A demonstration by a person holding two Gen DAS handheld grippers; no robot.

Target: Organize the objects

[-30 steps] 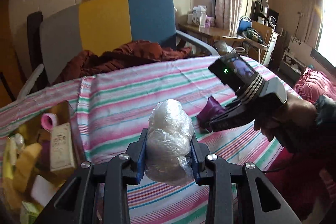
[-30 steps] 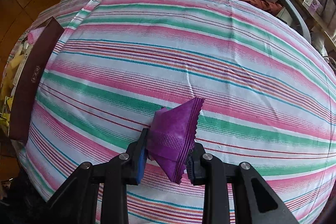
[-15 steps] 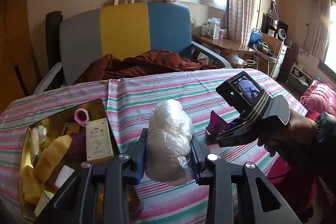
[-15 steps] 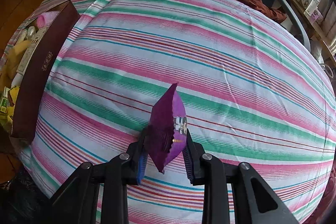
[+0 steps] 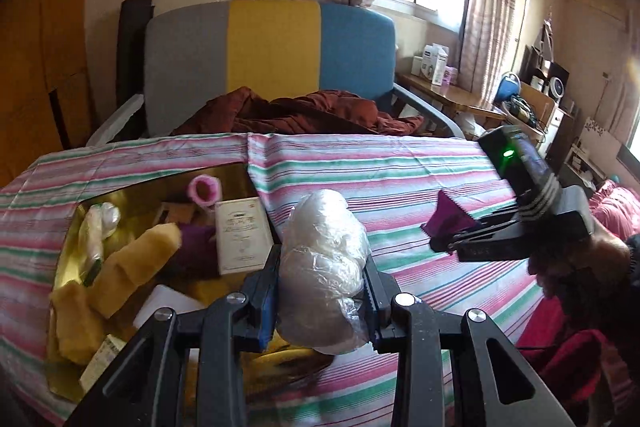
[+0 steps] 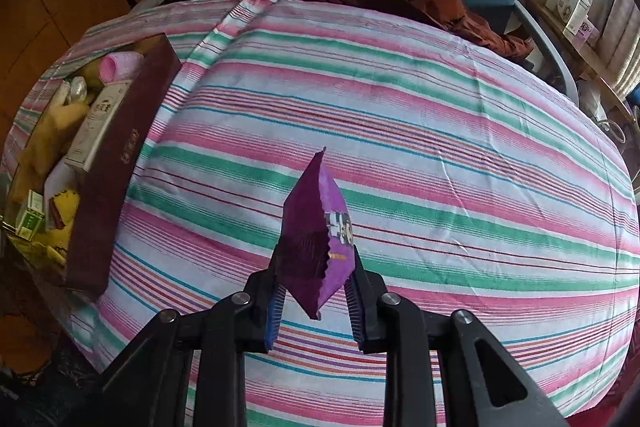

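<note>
My left gripper (image 5: 320,291) is shut on a clear plastic-wrapped white bundle (image 5: 322,267) and holds it above the right edge of an open gold-lined box (image 5: 68,239). My right gripper (image 6: 314,287) is shut on a small purple snack packet (image 6: 316,235), held above the striped tablecloth (image 6: 440,155). The right gripper (image 5: 444,241) with the packet (image 5: 448,217) also shows at the right of the left wrist view. The box, brown outside (image 6: 116,171), lies at the left of the right wrist view.
The box holds a white carton (image 5: 242,235), a pink roll (image 5: 206,189), yellow sponge pieces (image 5: 132,267) and other small items. A tricolour chair (image 5: 272,67) with a rust-red cloth (image 5: 296,115) stands behind the table. A cluttered side table (image 5: 452,91) is at the right.
Both grippers have risen and pulled back. The left one moved left over the box's edge, so more of the box shows. The purple packet turned upright in the right gripper.
</note>
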